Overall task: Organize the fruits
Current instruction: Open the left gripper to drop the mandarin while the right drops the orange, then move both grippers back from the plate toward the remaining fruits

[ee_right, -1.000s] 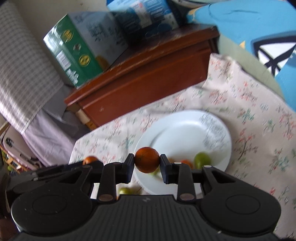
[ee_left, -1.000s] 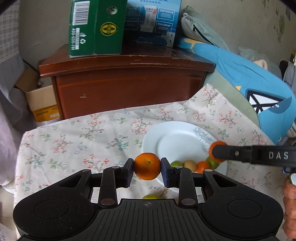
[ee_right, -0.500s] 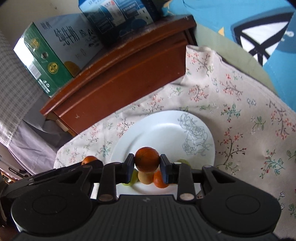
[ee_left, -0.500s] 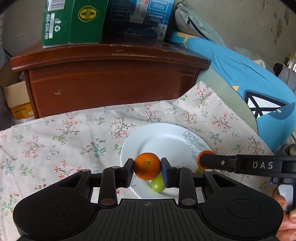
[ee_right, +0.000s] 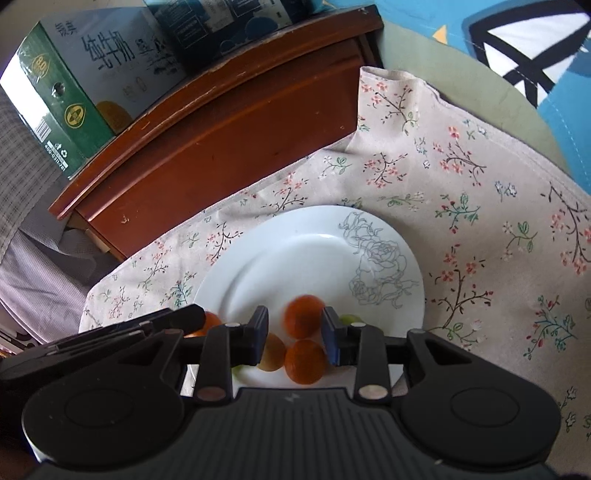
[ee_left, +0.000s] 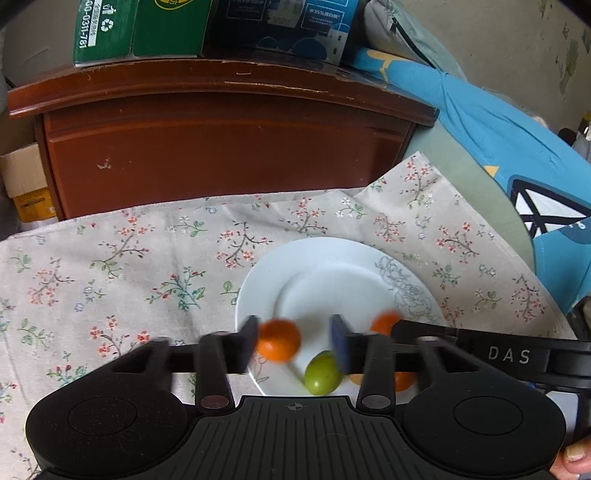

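Over the near part of the white plate (ee_left: 332,266), my left gripper (ee_left: 295,341) has its jaws opening. A blurred orange (ee_left: 277,340) sits between them by the left pad, clear of the right pad. A green fruit (ee_left: 322,373) lies on the plate just below. My right gripper (ee_right: 295,330) is also opening over the plate (ee_right: 295,254); its blurred orange (ee_right: 303,320) is near the right pad with a gap on the left. Under it lie another orange (ee_right: 304,361) and a yellowish fruit (ee_right: 272,356). Each gripper shows in the other's view, beside it.
The plate rests on a flowered cloth (ee_left: 129,266). Behind it stands a brown wooden cabinet (ee_left: 221,140) carrying a green carton (ee_left: 140,29) and a blue box (ee_left: 288,26). A blue cushion (ee_left: 498,129) lies at the right.
Both grippers have come down and closer to the plate. Their jaws, shut on an orange each before, have parted, the left more widely, and both oranges now look blurred.
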Motion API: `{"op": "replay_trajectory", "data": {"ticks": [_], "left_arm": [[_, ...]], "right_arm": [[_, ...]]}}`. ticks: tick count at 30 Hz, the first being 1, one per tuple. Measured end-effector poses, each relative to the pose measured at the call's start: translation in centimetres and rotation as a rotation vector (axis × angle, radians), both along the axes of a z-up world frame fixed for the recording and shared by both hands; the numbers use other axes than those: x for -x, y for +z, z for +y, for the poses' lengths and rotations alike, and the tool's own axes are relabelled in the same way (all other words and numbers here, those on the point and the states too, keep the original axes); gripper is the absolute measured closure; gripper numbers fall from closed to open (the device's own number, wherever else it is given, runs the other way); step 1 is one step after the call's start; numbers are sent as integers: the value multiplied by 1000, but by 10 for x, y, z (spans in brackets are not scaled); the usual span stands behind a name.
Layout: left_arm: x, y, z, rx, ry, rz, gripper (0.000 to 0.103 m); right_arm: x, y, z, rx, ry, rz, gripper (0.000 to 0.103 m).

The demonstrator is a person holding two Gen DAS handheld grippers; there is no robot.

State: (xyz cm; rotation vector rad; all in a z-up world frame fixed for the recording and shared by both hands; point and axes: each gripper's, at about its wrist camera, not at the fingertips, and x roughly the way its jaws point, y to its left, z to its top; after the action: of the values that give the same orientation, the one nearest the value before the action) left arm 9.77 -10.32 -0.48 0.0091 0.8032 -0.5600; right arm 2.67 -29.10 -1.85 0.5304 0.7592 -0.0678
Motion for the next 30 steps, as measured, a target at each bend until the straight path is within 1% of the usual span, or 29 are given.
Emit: {"op": "replay_trajectory", "data": {"ticks": [1,2,3,6,9,15,17,18,25,30], "left_arm": [[2,1,0,-9,12,-15,39],[4,3,-1,-17,18,-32,36],[5,5,-2,-28,20,-43,34],[7,9,-3,-60,46,-47,23],[10,13,-1,-75,53,-55,22],[15,18,1,-118,82,-52,22],[17,19,2,-136,89,-54,17],[19,20,4,-143,95,-57,16],[30,23,11,-171,103,-60,16],[39,26,16,-189,100,-63,16]], "right_arm": [[0,1,0,2,-2,-1,69],[0,1,0,5,-3,-2,69],[0,2,0,8,-5,-4,68],[1,3,0,15,-5,-11,66],[1,5,1,24,-7,-17,62],[3,6,3,22,-8,-17,61],[3,8,4,22,-7,-18,61],[4,9,4,21,-6,-19,61],[12,18,11,27,0,-30,58],[18,25,19,50,17,-41,58]]}}
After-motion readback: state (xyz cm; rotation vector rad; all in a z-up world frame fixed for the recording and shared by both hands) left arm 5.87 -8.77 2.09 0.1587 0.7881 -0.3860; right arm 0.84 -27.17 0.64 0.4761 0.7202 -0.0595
